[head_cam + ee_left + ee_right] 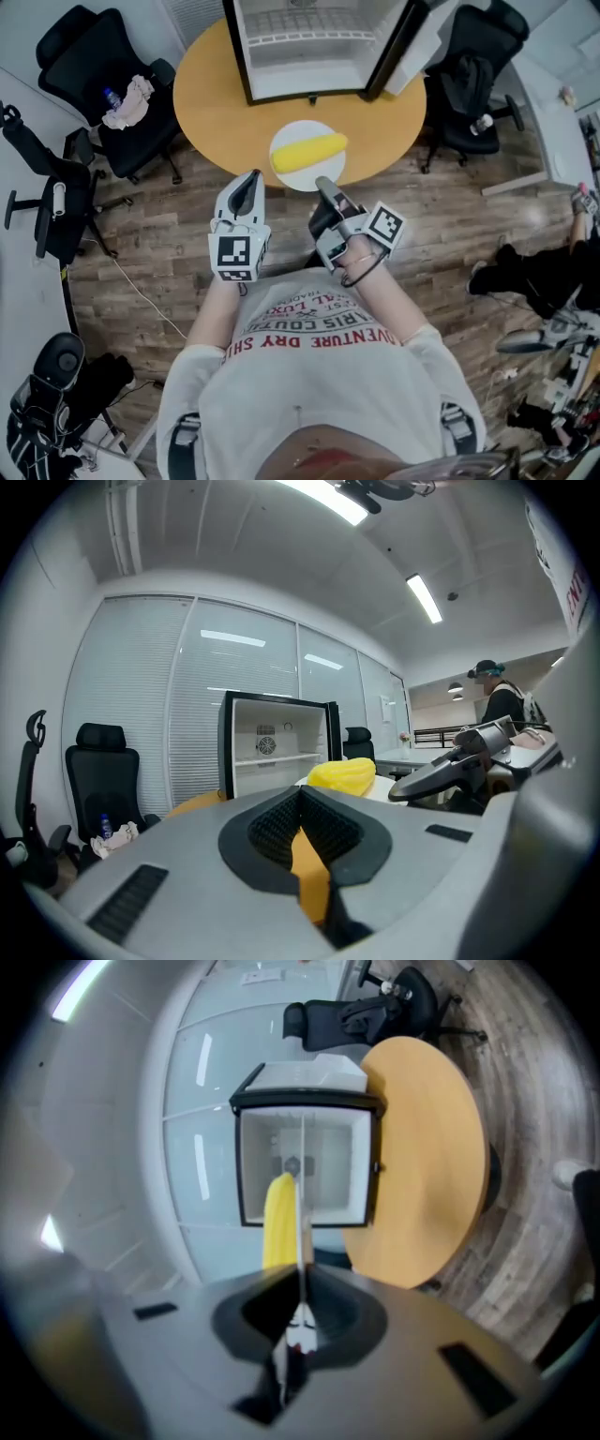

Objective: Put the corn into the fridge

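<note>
A yellow corn cob (pixel 309 152) lies on a white plate (pixel 305 175) at the near edge of the round wooden table (pixel 216 103). Behind it the small fridge (pixel 319 47) stands with its door (pixel 398 47) swung open to the right, its white shelves bare. My left gripper (pixel 247 187) and right gripper (pixel 324 185) hover just short of the plate, both shut and holding nothing. The left gripper view has the corn (pixel 342 773) just beyond its shut left gripper (pixel 302 791). In the right gripper view the corn (pixel 278 1222) and fridge (pixel 300 1162) line up ahead of the right gripper (pixel 302 1274).
Black office chairs stand around the table: one at the left (pixel 112 66) carrying a cloth and a bottle, one at the right (pixel 473 84). Another person (pixel 534 272) is at the right edge of the wooden floor. A cable (pixel 131 286) trails on the left.
</note>
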Available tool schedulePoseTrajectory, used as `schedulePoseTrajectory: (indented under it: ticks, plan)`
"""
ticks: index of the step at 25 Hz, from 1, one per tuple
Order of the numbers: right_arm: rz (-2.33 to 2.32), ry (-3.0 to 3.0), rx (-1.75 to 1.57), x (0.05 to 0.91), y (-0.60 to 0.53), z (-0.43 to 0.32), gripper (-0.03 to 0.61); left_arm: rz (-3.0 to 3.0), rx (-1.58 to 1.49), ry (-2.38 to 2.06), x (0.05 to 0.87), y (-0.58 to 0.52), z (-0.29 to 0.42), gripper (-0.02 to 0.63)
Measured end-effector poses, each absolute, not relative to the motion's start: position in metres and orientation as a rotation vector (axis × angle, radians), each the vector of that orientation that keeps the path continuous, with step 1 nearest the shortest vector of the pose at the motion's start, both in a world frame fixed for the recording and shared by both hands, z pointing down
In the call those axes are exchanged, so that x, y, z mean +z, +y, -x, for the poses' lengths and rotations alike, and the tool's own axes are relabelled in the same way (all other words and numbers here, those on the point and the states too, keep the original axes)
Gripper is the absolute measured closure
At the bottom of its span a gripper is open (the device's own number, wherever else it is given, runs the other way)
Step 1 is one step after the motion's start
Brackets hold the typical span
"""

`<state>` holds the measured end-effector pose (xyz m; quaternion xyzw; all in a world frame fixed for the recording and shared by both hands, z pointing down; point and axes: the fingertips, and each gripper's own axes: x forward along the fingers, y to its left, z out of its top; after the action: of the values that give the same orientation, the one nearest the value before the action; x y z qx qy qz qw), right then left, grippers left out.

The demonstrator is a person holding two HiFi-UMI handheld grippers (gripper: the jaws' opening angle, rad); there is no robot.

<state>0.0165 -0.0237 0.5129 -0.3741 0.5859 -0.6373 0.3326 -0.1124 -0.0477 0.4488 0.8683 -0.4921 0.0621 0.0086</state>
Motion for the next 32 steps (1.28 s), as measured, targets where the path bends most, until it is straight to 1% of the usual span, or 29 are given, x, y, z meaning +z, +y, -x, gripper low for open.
schedulePoseTrajectory:
  ticks: [7,15,23,32]
  plan:
    - [0.939,1.579,-1.73,0.515,-0.096,-0.075,0.537,-2.652,0.165,-1.646,0.445,-0.109,0.056,0.584]
    - [0.883,1.668,-1.784,0.514,-0.178,-0.111,0.537,-2.531,0.16,-1.801,0.451,-0.174,0.033,0.586]
    - [0.84,1.687,-1.802,0.506,-0.234,-0.121,0.537,-2.481,0.169,-1.848,0.45,-0.215,0.026,0.584]
    - [0.841,1.642,-1.755,0.493,-0.278,-0.111,0.537,-2.51,0.19,-1.805,0.445,-0.256,0.043,0.586]
